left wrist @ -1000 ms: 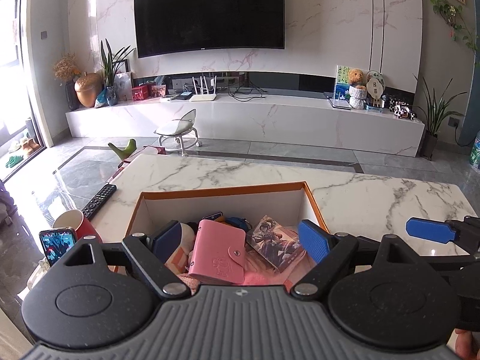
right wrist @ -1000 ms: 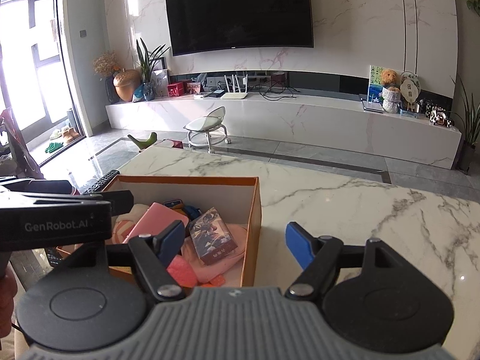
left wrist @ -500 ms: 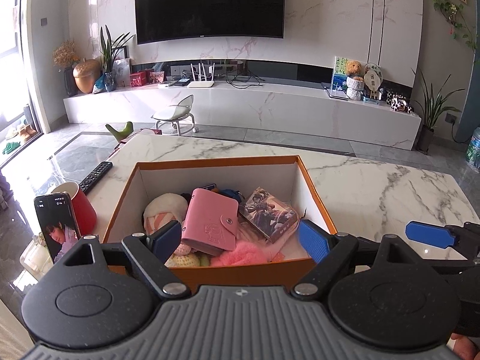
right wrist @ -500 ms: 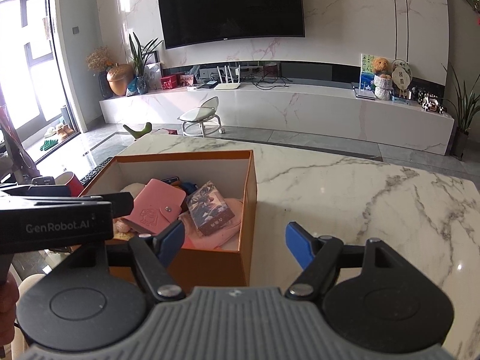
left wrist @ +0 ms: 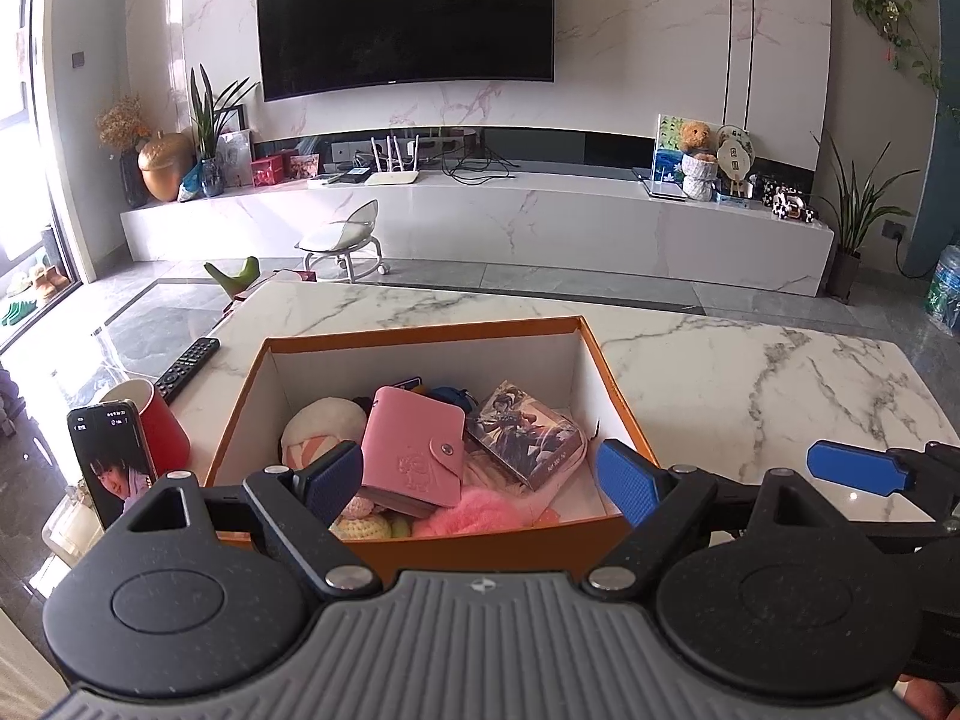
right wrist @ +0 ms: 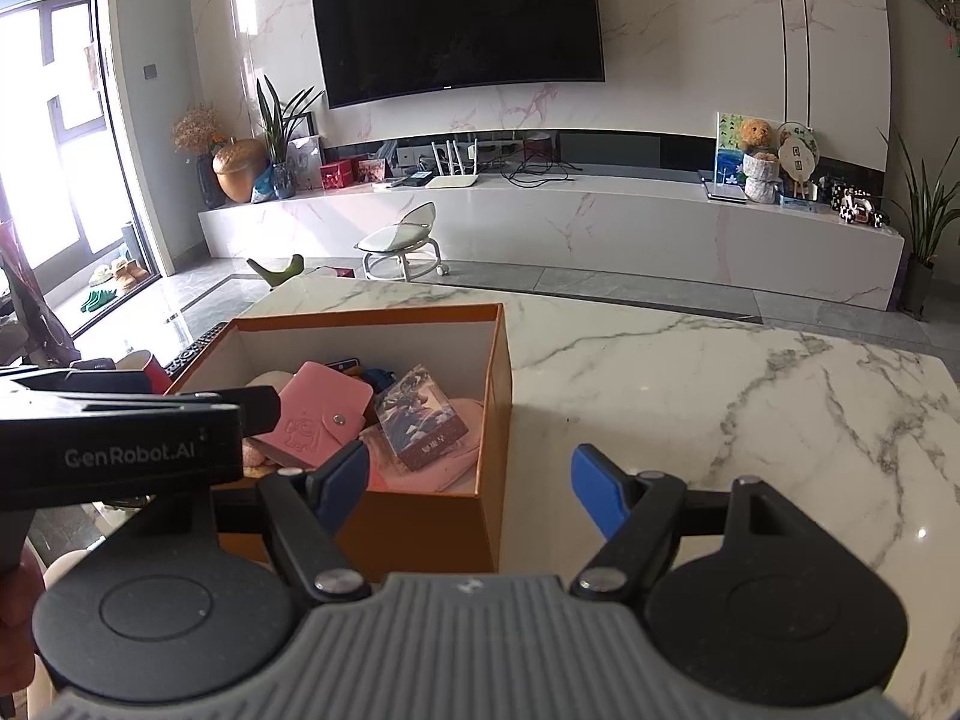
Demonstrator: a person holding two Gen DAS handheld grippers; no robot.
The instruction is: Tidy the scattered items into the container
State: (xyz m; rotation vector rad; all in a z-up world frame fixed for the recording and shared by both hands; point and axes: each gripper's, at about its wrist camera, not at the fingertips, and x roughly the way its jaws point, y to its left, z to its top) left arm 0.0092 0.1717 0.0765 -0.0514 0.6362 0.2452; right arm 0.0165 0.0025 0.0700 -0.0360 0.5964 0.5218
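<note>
Orange box (left wrist: 618,396) sits on the marble worktop (left wrist: 750,372), open at the top, white inside. Contents: pink wallet (left wrist: 414,450) leaning on top, illustrated card pack (left wrist: 525,435) just right of it, round cream plush (left wrist: 318,426) at left, pink fluffy item (left wrist: 480,513) and a crocheted piece (left wrist: 366,522) along the near wall. More items lie beneath, partly hidden.

Left tool (left wrist: 480,480): jaws spread wide, nothing between the blue pads, touching nothing; hangs at the near wall of the box, above the contents. Right tool (right wrist: 471,483): jaws likewise wide and empty, held at the box's near right corner, one pad in line with the box, the other over bare marble. In the left view one blue fingertip of it shows at far right.

Worktop to the right of the box is bare marble. Left of the box: red cup (left wrist: 159,426), phone (left wrist: 114,462) propped upright with a lit screen, black remote (left wrist: 187,360).

Room: wall-mounted TV (left wrist: 405,15), long marble console (left wrist: 480,216) with a router, plants, teddy bear; small white stool (left wrist: 345,237) on grey floor.
</note>
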